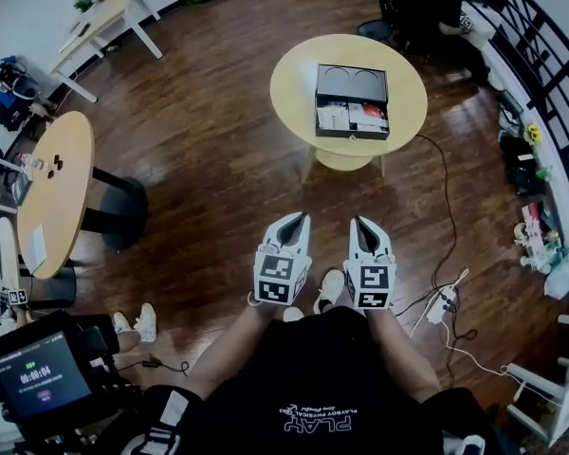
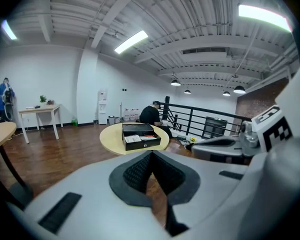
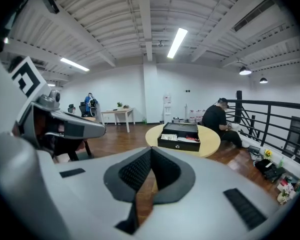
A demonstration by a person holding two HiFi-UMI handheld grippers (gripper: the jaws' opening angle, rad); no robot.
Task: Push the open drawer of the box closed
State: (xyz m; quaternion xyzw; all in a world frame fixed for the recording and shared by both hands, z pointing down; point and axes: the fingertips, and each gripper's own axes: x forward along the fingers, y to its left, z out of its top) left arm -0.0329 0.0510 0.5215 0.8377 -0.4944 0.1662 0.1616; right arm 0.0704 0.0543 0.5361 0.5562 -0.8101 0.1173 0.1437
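Note:
A black box (image 1: 352,84) stands on a round yellow table (image 1: 294,83) a few steps ahead of me. Its drawer (image 1: 352,119) is pulled out toward me, with papers and red items inside. The same box appears small in the left gripper view (image 2: 140,135) and in the right gripper view (image 3: 180,135). My left gripper (image 1: 302,217) and right gripper (image 1: 358,221) are held side by side over the wooden floor, well short of the table. Both point at the box. Each has its jaws shut to a point with nothing between them, as seen on the left gripper (image 2: 151,154) and the right gripper (image 3: 151,150).
A person (image 1: 425,3) sits beyond the table by a black railing (image 1: 541,55). A power strip with cables (image 1: 443,303) lies on the floor at the right. Another round table (image 1: 52,188) and a white desk (image 1: 104,17) stand at the left. A small screen (image 1: 38,375) sits at lower left.

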